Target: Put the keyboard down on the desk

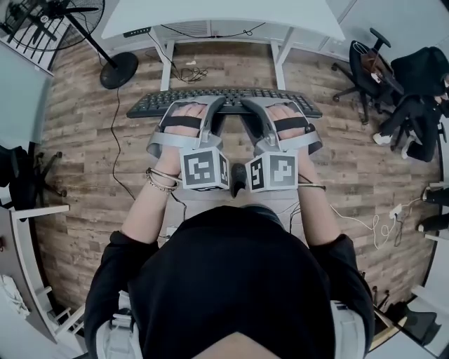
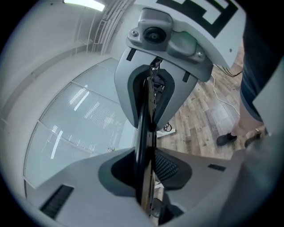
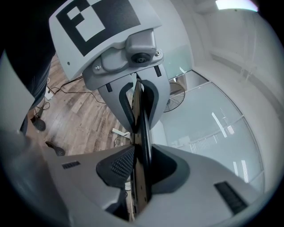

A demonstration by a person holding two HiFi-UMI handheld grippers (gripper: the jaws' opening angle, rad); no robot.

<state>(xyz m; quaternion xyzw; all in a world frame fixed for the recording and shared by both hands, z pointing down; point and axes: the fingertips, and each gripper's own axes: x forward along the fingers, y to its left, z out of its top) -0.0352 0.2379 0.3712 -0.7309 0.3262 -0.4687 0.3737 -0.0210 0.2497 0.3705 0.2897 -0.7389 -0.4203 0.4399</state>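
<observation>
While the keyboard point(image 1: 224, 102) hangs level over the wooden floor point(image 1: 77, 133), just short of the white desk point(image 1: 210, 10), the left gripper point(image 1: 210, 106) and right gripper point(image 1: 252, 106) each pinch its near edge between their jaws. The two grips sit side by side near its middle, probably to keep it balanced and flat for setting down.

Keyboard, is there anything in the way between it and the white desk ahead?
Nothing visible does. The keyboard is held over the wood floor just short of the white desk, and the desktop part in view looks bare.
</observation>
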